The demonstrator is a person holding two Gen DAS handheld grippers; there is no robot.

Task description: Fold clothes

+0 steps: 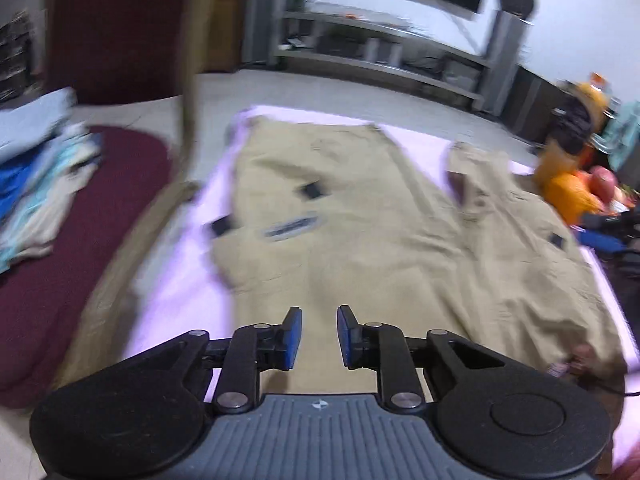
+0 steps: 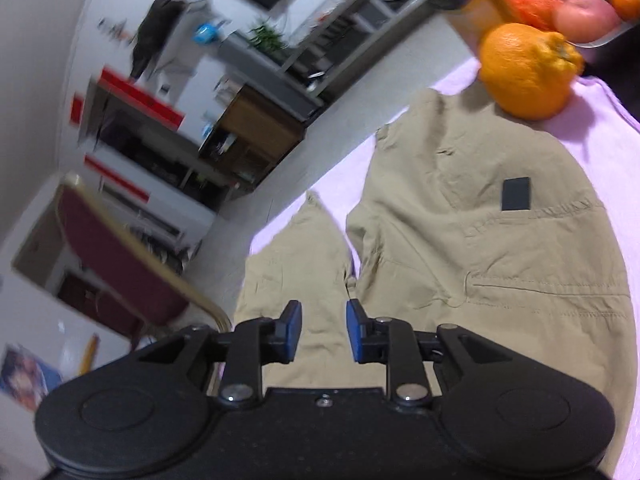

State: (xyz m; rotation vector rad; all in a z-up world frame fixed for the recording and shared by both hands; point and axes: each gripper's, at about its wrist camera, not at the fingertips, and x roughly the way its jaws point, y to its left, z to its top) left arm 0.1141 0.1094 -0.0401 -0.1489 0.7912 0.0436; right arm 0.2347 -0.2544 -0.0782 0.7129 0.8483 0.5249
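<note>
Khaki trousers (image 1: 360,216) lie spread flat on a pink cloth (image 1: 176,292), both legs stretching away, with black tabs and a grey label on them. My left gripper (image 1: 319,336) hovers above the near part of the trousers, its blue pads a little apart with nothing between them. In the right wrist view the same trousers (image 2: 480,248) fill the lower right, a black patch by a pocket. My right gripper (image 2: 323,330) is above the cloth near the fork of the two legs, its pads apart and empty.
A pile of folded clothes (image 1: 36,168) rests on a maroon chair seat (image 1: 96,224) at the left. Oranges (image 2: 524,72) and other fruit sit at the table's far right end. A second maroon chair (image 2: 116,264) stands beyond the table edge.
</note>
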